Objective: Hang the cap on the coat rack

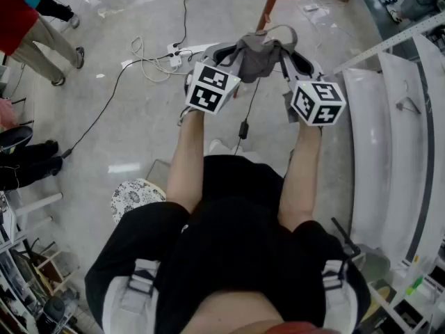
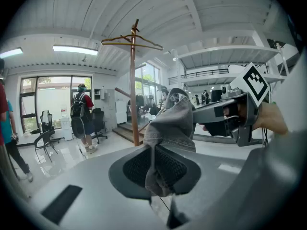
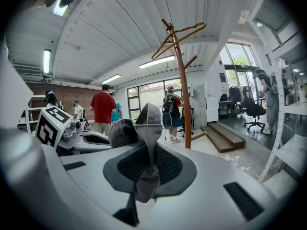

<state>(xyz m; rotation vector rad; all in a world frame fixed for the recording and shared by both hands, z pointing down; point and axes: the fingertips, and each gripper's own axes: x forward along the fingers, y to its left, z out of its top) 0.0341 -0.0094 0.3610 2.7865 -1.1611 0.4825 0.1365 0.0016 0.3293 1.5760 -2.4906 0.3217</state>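
Cap (image 2: 172, 123): grey fabric, held up in front of the person, slung between both tools. Left gripper (image 2: 154, 169) is clamped on one edge, right gripper (image 3: 148, 169) pinches the opposite edge, and cloth bunches in both sets of pads. Looks light, soft and floppy, probably won't hold its shape. Gripping two opposite edges should spread the opening for a hook. Wooden coat rack (image 3: 180, 80) stands ahead, well apart, top arms bare. Person with backpack (image 2: 80, 114) stands beyond it.
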